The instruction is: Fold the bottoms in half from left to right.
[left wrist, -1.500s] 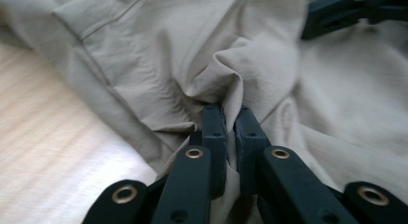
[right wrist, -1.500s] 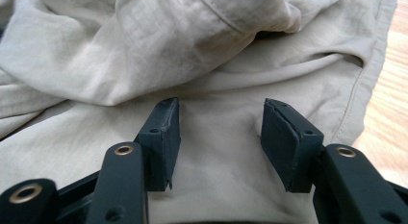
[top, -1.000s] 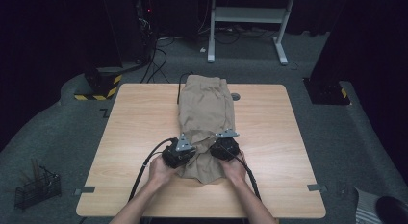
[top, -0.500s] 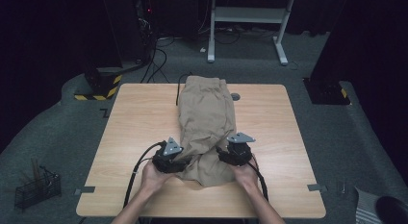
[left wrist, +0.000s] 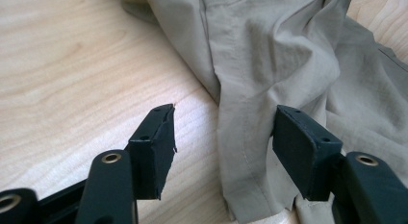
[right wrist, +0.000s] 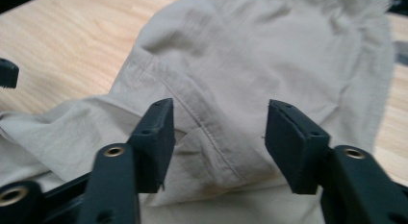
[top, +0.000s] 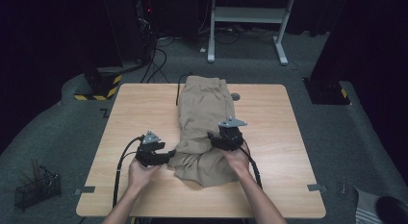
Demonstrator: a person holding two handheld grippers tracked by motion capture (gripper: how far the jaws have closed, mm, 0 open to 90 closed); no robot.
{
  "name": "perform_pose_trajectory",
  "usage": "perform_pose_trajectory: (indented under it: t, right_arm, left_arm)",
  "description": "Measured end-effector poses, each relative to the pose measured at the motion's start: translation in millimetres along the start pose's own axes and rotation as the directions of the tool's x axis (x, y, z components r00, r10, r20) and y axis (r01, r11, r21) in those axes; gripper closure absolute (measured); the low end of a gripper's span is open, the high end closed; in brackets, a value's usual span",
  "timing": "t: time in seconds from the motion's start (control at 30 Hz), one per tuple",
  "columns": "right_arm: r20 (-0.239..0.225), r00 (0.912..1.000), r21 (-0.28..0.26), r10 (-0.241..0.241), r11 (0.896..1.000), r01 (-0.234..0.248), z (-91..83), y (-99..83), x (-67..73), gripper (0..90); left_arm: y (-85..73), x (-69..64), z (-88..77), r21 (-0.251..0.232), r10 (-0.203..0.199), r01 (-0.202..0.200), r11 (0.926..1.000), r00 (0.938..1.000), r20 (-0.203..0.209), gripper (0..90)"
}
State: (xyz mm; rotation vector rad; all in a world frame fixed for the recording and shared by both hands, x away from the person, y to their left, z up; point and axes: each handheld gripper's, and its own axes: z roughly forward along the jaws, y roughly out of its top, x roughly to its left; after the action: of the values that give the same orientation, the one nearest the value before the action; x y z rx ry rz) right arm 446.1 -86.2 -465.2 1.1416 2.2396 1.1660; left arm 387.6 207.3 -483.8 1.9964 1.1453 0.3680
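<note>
At the light wooden table (top: 144, 108), I work on a pair of crumpled beige cloth trousers (top: 204, 108) that lies down the middle, from the far edge toward my near side. My left gripper (top: 168, 156) sits at the left edge of the near, bunched end; its jaws have just been opening and now stand apart, a fold of the cloth (left wrist: 240, 152) between them but free of both pads. My right gripper (top: 211, 136) hovers over the right part of the near end, jaws wide and recently narrowing a little, a seamed fold (right wrist: 211, 132) beneath them, not pinched. A dark cable (top: 180, 87) touches the trousers' far left corner.
</note>
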Motion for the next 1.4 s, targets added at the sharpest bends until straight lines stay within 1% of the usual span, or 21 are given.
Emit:
perform_pose_trajectory:
  t: [0.07,0.13,0.17,0.2,0.27,0.4,0.47,0.57,0.63,0.7,0.77,0.87,0.93,1.0,1.03,1.1,1.13,1.23,1.27,1.33,1.4]
  right_arm:
    - [-0.024,0.9997,0.015,-0.009,1.000,0.009,4.7,-0.5,-0.8,53.8]
    - [-0.070,0.9975,0.054,-0.008,0.998,0.012,8.9,-3.3,-4.0,71.6]
    - [-0.076,0.9971,0.065,-0.006,0.998,0.011,8.8,-4.7,-5.2,77.5]
    - [-0.079,0.9968,0.061,-0.011,0.998,0.016,7.1,-7.5,-6.3,83.4]
    - [-0.079,0.9966,0.044,-0.025,0.999,0.029,0.4,-14.2,-8.4,87.7]
    - [-0.077,0.9954,0.022,-0.057,0.998,0.059,-16.8,-31.4,-16.4,88.1]
    - [-0.074,0.9949,0.019,-0.069,0.997,0.071,-22.7,-39.5,-21.0,87.6]
    - [-0.027,0.9918,0.029,-0.125,0.992,0.126,-30.5,-55.5,-24.5,85.7]
    - [-0.021,0.9927,0.047,-0.119,0.992,0.120,-32.4,-65.1,-28.9,84.1]
    - [-0.028,0.9958,0.068,-0.088,0.994,0.089,-32.6,-70.3,-34.0,79.8]
    - [-0.035,0.9974,0.073,-0.063,0.995,0.065,-33.4,-69.9,-35.3,70.9]
    - [-0.037,0.9972,0.024,-0.065,0.998,0.066,-38.5,-60.2,-30.4,58.8]
    - [-0.033,0.9961,-0.012,-0.082,0.997,0.081,-40.5,-50.4,-24.2,52.0]
    - [-0.019,0.9922,-0.060,-0.123,0.991,0.122,-41.0,-39.0,-16.8,49.6]
    - [-0.025,0.9924,-0.068,-0.120,0.991,0.118,-40.0,-35.3,-15.7,48.6]
    - [-0.062,0.9944,-0.052,-0.085,0.995,0.082,-32.0,-27.6,-16.3,47.1]
    - [-0.077,0.9952,-0.023,-0.060,0.998,0.058,-24.3,-25.7,-18.0,46.5]
    - [-0.103,0.9945,0.042,-0.019,0.999,0.023,-8.3,-27.0,-20.2,48.3]
    - [-0.104,0.9945,0.060,-0.012,0.998,0.018,-4.4,-28.5,-19.8,51.5]
    - [-0.095,0.9953,0.085,-0.020,0.996,0.028,-0.7,-31.8,-17.0,66.6]
    - [-0.109,0.9935,0.097,-0.031,0.994,0.042,-1.7,-34.6,-15.4,76.1]
  left_arm:
    - [-1.9,2.3,0.5,-0.003,-0.012,0.012,0.9999,0.9999,0.004,40.4]
    - [-2.6,4.2,0.2,-0.010,-0.023,0.023,0.9997,0.9997,0.004,40.4]
    - [-2.6,5.5,-0.1,-0.013,-0.028,0.029,0.9995,0.9996,0.006,40.4]
    - [-2.3,6.5,-0.4,-0.015,-0.030,0.031,0.9994,0.9995,0.002,40.3]
    - [-1.3,7.9,-1.4,-0.020,-0.035,0.034,0.9992,0.9994,-0.004,40.1]
    - [1.7,11.2,-4.7,-0.039,-0.050,0.050,0.9980,0.9987,-0.006,40.0]
    - [2.7,13.0,-4.7,-0.033,-0.052,0.051,0.9981,0.9986,-0.011,40.0]
    - [2.7,14.2,0.3,-0.015,-0.058,0.058,0.9982,0.9980,-0.026,39.9]
    - [2.1,15.2,6.3,0.005,-0.066,0.066,0.9978,0.9973,-0.033,39.9]
    - [1.6,15.5,13.9,0.032,-0.068,0.070,0.9971,0.9969,-0.039,39.9]
    - [1.7,13.9,22.6,0.068,-0.065,0.068,0.9954,0.9969,-0.045,39.9]
    - [2.1,10.1,33.8,0.096,-0.048,0.053,0.9940,0.9975,-0.052,39.8]
    - [2.1,7.8,39.8,0.104,-0.052,0.056,0.9929,0.9977,-0.044,39.0]
    - [1.9,5.6,43.6,0.111,-0.058,0.061,0.9920,0.9979,-0.028,35.8]
    - [1.8,3.8,44.7,0.112,-0.056,0.059,0.9919,0.9981,-0.024,34.2]
    - [1.9,-1.4,45.8,0.111,-0.038,0.040,0.9930,0.9991,-0.017,32.3]
    - [2.0,-3.1,46.0,0.110,-0.032,0.034,0.9934,0.9994,-0.014,30.6]
    - [2.6,-8.1,46.7,0.101,-0.023,0.022,0.9947,0.9997,0.005,26.0]
    - [2.9,-10.3,47.7,0.106,-0.018,0.018,0.9942,0.9998,-0.004,24.3]
    - [3.7,-15.2,51.8,0.132,0.017,-0.010,0.9912,0.9985,-0.051,18.0]
    - [3.7,-18.4,55.3,0.150,0.027,-0.016,0.9885,0.9971,-0.071,16.3]
